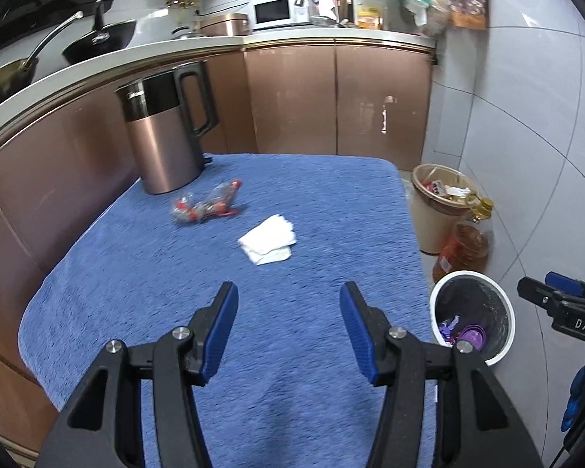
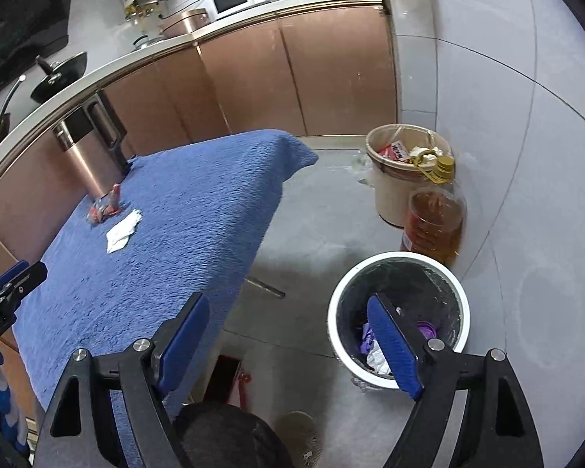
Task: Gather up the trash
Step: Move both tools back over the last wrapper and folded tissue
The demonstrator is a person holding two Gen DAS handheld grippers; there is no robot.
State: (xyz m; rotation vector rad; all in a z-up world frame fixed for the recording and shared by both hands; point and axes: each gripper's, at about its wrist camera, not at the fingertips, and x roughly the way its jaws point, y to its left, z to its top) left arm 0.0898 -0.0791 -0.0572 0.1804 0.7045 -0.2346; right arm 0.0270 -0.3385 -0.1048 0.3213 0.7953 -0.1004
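Tissue and wrapper on worktop: light, limp, likely pinched mid-body; both grippers' jaws released, empty.

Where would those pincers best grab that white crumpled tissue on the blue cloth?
Probably from straight above, closing the left gripper across the white tissue's raised, folded middle. It lies flat and loose on the blue cloth, with nothing touching it, so there is no edge to slip under; pinching the bunched folds should lift the whole piece.
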